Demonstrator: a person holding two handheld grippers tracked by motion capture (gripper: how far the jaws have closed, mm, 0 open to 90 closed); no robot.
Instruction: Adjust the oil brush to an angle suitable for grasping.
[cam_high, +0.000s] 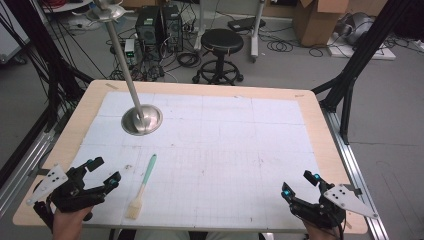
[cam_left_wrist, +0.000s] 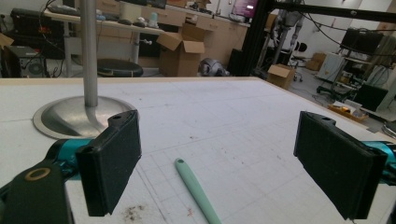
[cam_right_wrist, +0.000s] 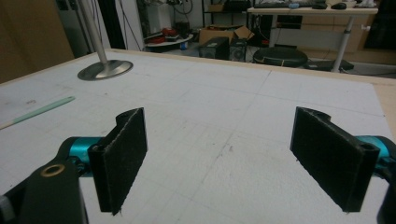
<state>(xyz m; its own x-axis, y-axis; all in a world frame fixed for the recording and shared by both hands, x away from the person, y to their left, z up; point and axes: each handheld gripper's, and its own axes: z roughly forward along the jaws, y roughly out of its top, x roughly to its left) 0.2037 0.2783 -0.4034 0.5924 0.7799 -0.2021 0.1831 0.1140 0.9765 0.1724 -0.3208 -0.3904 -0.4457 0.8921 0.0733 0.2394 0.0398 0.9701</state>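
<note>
Both hand-held grippers rest low at the near edge of the counter, one in each bottom corner of the high view. The left hand-held gripper has its jaws spread wide with nothing between them; its own view shows the two black pads well apart and bare counter mat in the gap. The right hand-held gripper is equally wide open and empty, as its own view confirms.

The object nearest to hand is a pastry brush with a mint-green handle and a pale bristle head. It lies flat on the white gridded mat in the lower left of the high view, just to the right of the left hand-held gripper and apart from it.

Long axis: runs steeply up the frame, leaning slightly right. Bristles sit at the bottom end, toward the person; the green handle tip points toward the upper part of the frame. In the left gripper view the handle enters from the bottom centre, between the two pads but lower and ahead of them, not touched.

Nearer hand: clearly the left. The right hand-held gripper sits well apart, across the whole width of the mat; in its view the brush shows only at the far left edge.

A metal stand with a round base is in the upper left, well beyond the brush tip.

Judgement: a short reach rightward by the left gripper, jaws closing across the handle, would suit.
</note>
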